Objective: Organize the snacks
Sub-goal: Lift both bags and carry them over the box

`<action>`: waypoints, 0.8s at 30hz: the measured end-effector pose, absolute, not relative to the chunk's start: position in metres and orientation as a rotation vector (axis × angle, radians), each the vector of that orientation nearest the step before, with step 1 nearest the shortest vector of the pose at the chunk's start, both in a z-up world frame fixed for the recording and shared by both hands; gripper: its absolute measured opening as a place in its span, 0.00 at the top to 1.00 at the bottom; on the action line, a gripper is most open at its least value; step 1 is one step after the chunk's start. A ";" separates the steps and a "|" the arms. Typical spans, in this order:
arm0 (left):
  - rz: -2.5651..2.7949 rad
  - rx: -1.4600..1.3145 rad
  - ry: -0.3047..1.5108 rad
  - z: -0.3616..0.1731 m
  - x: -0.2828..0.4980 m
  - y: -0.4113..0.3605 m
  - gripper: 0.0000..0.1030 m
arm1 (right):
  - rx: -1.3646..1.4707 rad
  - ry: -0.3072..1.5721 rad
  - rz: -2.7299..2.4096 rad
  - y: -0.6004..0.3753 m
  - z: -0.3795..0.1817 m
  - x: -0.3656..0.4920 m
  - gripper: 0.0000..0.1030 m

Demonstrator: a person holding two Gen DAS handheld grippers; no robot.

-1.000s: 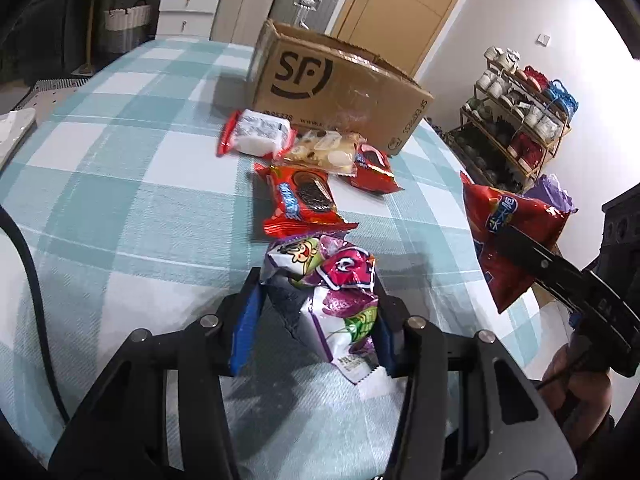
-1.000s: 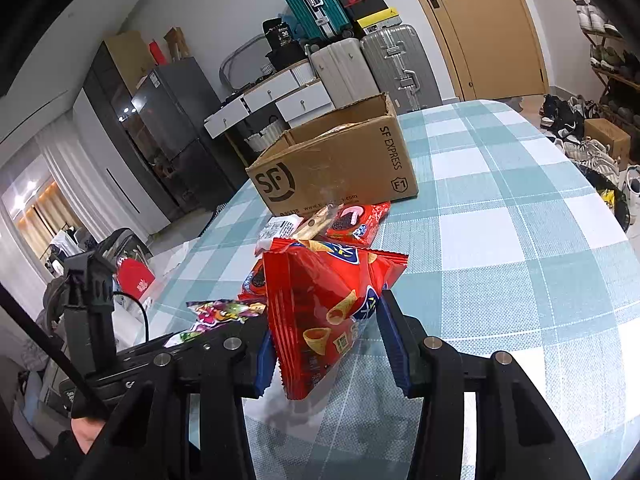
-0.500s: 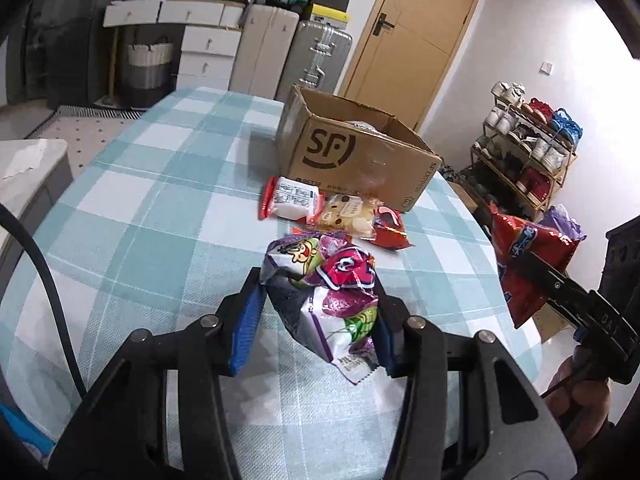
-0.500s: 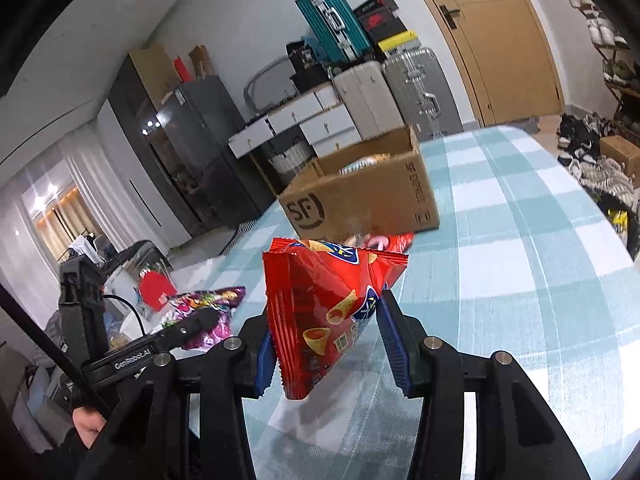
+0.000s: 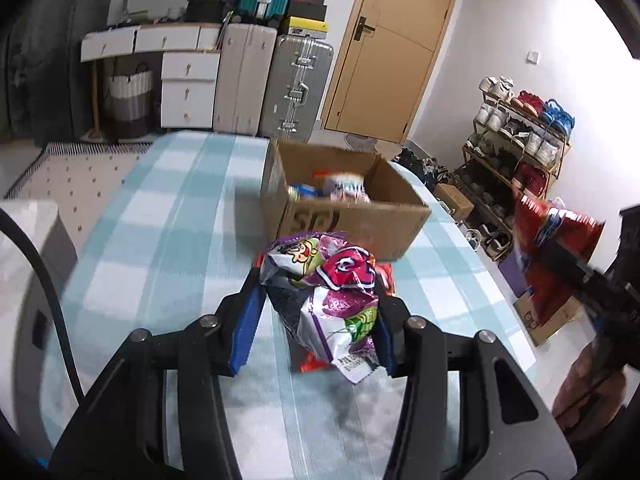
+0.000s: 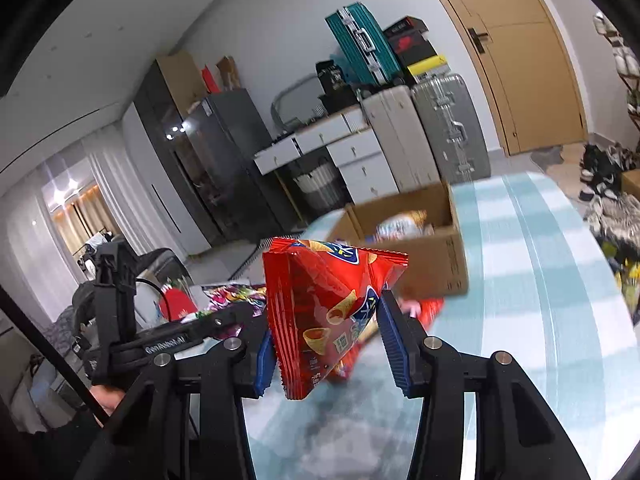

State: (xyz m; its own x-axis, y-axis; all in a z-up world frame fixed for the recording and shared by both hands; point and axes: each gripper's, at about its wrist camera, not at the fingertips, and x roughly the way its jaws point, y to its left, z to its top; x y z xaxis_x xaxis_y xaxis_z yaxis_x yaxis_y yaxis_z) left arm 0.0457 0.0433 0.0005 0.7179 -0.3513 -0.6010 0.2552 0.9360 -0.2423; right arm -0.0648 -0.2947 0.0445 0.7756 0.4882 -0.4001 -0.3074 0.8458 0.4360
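1. While the left wrist view alone shows a shoe rack [image 5: 520, 136], the right alone shows a dark cabinet [image 6: 208, 160]
2. Left gripper [image 5: 316, 316] clamps a purple snack bag [image 5: 328, 300]; right gripper [image 6: 328, 344] clamps a red chip bag [image 6: 320, 312], both above the checked tablecloth [image 5: 160, 240]
3. Beyond them, an open cardboard box [image 5: 360, 216] holds several packets [image 5: 340, 188]

white walls, wooden door [image 5: 394, 48] upper right, suitcases [image 5: 296, 84] centre top, white drawers [image 5: 188, 88] upper left, shoe rack [image 5: 516, 136] right, dark cabinet [image 6: 208, 160] centre left
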 end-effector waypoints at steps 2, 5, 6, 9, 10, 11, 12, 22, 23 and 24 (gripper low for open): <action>-0.339 -0.127 0.683 0.014 0.052 0.039 0.56 | 0.365 0.514 0.446 -0.296 0.059 -0.058 0.55; -0.348 -0.115 0.672 0.036 0.066 0.034 0.55 | 0.371 0.497 0.452 -0.299 0.083 -0.046 0.55; -0.350 -0.112 0.669 0.043 0.071 0.031 0.55 | 0.364 0.488 0.449 -0.300 0.092 -0.042 0.55; -0.360 -0.101 0.655 0.066 0.086 0.023 0.55 | 0.356 0.470 0.435 -0.303 0.112 -0.031 0.55; -0.360 -0.095 0.651 0.074 0.092 0.020 0.55 | 0.351 0.467 0.421 -0.304 0.121 -0.025 0.55; -0.361 -0.090 0.647 0.081 0.099 0.017 0.55 | 0.351 0.467 0.418 -0.305 0.127 -0.020 0.55; -0.362 -0.084 0.647 0.088 0.106 0.013 0.55 | 0.348 0.469 0.411 -0.306 0.132 -0.014 0.55; -0.325 0.006 0.578 0.136 0.177 -0.022 0.55 | 0.289 0.490 0.365 -0.309 0.170 0.055 0.55; -0.321 0.019 0.579 0.138 0.186 -0.025 0.55 | 0.278 0.497 0.356 -0.309 0.171 0.063 0.55; -0.315 0.027 0.586 0.138 0.196 -0.029 0.55 | 0.268 0.507 0.351 -0.308 0.171 0.073 0.55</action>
State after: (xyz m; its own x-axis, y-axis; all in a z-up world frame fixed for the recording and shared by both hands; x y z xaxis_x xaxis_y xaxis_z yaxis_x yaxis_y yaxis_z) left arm 0.1957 -0.0286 0.1383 0.7868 -0.2845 -0.5477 0.2999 0.9518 -0.0637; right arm 0.0726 -0.3081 0.1711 0.8170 0.3904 -0.4243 -0.2597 0.9062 0.3336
